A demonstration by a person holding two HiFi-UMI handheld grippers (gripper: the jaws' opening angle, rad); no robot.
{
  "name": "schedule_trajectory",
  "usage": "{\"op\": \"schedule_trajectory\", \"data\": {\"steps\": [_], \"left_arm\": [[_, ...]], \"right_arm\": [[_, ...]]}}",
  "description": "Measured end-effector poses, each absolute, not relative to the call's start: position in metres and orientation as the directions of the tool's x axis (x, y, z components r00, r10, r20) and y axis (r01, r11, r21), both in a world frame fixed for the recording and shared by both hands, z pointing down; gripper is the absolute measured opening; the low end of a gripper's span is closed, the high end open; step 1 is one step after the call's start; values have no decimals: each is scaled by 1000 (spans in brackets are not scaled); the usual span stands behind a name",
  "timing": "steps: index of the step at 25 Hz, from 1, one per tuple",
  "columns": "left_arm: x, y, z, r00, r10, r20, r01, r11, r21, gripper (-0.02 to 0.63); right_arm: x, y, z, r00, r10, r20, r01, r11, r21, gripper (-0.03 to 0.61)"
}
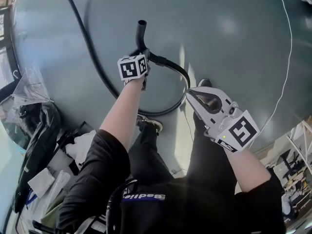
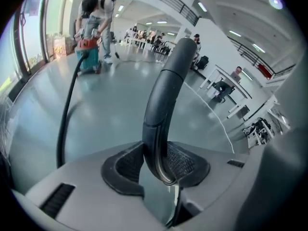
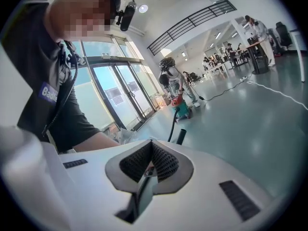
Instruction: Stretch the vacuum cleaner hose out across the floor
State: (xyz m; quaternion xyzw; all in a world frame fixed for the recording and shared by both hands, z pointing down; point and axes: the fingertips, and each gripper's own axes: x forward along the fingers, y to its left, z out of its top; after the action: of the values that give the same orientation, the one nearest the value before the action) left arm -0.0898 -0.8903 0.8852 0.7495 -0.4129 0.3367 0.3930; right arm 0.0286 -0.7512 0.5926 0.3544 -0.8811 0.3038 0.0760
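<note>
In the head view the black vacuum hose [image 1: 92,52] runs from the top edge down the floor, loops near my feet and rises to its stiff curved end tube [image 1: 142,33]. My left gripper [image 1: 141,55] is shut on that tube and holds it well off the floor. In the left gripper view the tube [image 2: 166,95] stands up between the pads [image 2: 185,163]. Its hose [image 2: 66,114] trails back to the red and teal vacuum cleaner [image 2: 87,52] far off. My right gripper [image 1: 191,94] hovers beside the loop, shut, with nothing in it; the right gripper view shows its pads [image 3: 161,163] meeting.
Bags and clear plastic [image 1: 29,126] are heaped at the left by glass doors. A thin white cable [image 1: 286,57] crosses the floor at right. My shoes [image 1: 150,124] stand inside the hose loop. Another person [image 3: 172,81] bends over the vacuum cleaner [image 3: 181,108]; tables [image 2: 226,88] stand farther off.
</note>
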Motion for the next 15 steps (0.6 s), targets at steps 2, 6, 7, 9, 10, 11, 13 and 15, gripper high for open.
{"op": "schedule_trajectory", "data": {"steps": [2,6,7,9,10,11,13,15], "left_arm": [[-94,-875,816,462,-407,788,-862,-416,291,155],[-108,-841,674,515,-496,699,-812,-545,211,155],[-113,-832,640,528,-514,676,-796,-576,185,155],[-125,-811,576,552,-543,633,-769,-625,135,155],[-132,-801,546,562,-555,614,-758,-642,114,155],[-139,-794,519,571,-566,594,-749,-655,95,155],[-154,-779,470,585,-584,562,-737,-672,69,155],[-165,-767,430,599,-595,535,-724,-688,46,155]], "right_arm": [[31,-756,568,-728,-586,355,-680,555,-479,3],[22,-764,516,-738,-579,346,-670,568,-477,3],[13,-766,503,-748,-568,344,-660,582,-475,3],[-10,-767,478,-773,-540,333,-632,617,-469,3],[-24,-769,463,-787,-527,321,-616,639,-461,3],[-37,-772,447,-800,-516,306,-599,662,-450,3],[-63,-771,414,-829,-485,278,-559,709,-430,3],[-86,-763,381,-852,-454,261,-523,747,-410,3]]}}
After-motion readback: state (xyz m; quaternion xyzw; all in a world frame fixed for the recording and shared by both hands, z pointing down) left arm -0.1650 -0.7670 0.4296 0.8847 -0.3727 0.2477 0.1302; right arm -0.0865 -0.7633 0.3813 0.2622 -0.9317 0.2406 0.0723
